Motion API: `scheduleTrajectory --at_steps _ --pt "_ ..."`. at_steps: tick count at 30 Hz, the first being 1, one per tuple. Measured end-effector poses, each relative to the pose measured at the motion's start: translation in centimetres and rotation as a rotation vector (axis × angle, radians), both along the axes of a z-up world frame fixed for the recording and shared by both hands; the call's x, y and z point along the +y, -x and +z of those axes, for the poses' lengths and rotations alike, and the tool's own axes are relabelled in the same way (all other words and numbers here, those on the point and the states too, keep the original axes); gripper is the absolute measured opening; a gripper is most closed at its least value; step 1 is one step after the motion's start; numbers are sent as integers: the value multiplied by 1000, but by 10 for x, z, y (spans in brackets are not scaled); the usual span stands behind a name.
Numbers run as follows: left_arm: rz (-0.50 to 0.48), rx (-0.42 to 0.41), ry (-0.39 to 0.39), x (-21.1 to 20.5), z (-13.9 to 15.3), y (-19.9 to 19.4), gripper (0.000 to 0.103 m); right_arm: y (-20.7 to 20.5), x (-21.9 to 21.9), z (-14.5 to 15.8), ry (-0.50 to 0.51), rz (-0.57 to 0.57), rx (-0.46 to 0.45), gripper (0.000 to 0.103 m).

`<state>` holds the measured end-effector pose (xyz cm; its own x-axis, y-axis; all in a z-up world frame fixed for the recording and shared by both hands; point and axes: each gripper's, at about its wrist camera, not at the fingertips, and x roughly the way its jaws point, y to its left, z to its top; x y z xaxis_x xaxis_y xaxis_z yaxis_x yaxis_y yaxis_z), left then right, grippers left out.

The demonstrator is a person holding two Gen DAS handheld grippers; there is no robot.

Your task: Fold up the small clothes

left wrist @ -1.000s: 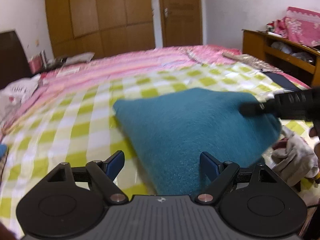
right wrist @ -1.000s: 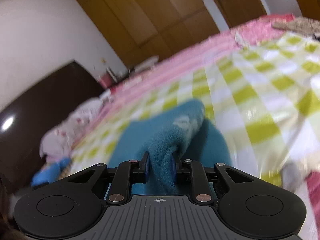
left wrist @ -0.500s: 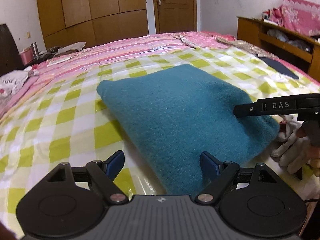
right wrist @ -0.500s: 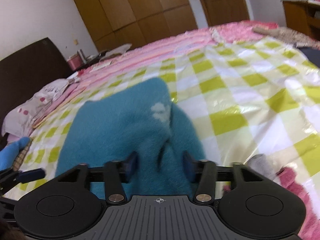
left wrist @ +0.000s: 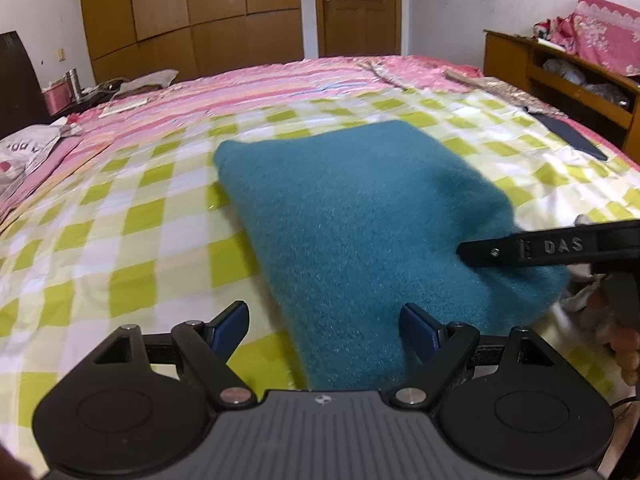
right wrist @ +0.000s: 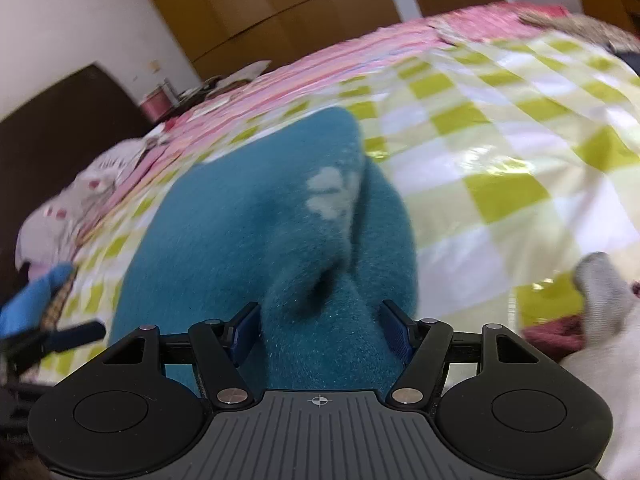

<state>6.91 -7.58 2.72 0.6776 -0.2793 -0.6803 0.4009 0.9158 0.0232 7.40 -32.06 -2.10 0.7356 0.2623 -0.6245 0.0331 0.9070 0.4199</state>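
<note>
The fuzzy teal folded garment (left wrist: 360, 216) is lying flat on the green-checked bed cover (left wrist: 132, 216), directly ahead of both gaping, empty tongs, the right tongs (right wrist: 318, 326) straddling its raised near fold and sitting nearer than the left tongs (left wrist: 324, 326).

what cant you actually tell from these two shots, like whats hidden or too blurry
- Teal garment: its near edge is hidden behind the left gripper body in the left view, so the fold there is unseen.
- Right gripper: motion blur hides whether its open fingers touch the fabric.
- Pile of clothes: cut off by the right view's edge, blurred.
</note>
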Motion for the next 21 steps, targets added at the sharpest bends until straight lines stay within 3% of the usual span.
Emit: scheduleTrajectory --at_steps 5,11,21 --pt "20 9 20 4 3 2 89 9 -5 6 -24 -44 -14 64" --pt "-1 -21 2 2 10 19 89 53 8 31 19 -118 -127 63" --pt "14 -30 53 23 29 49 89 102 62 74 87 -37 -176 64"
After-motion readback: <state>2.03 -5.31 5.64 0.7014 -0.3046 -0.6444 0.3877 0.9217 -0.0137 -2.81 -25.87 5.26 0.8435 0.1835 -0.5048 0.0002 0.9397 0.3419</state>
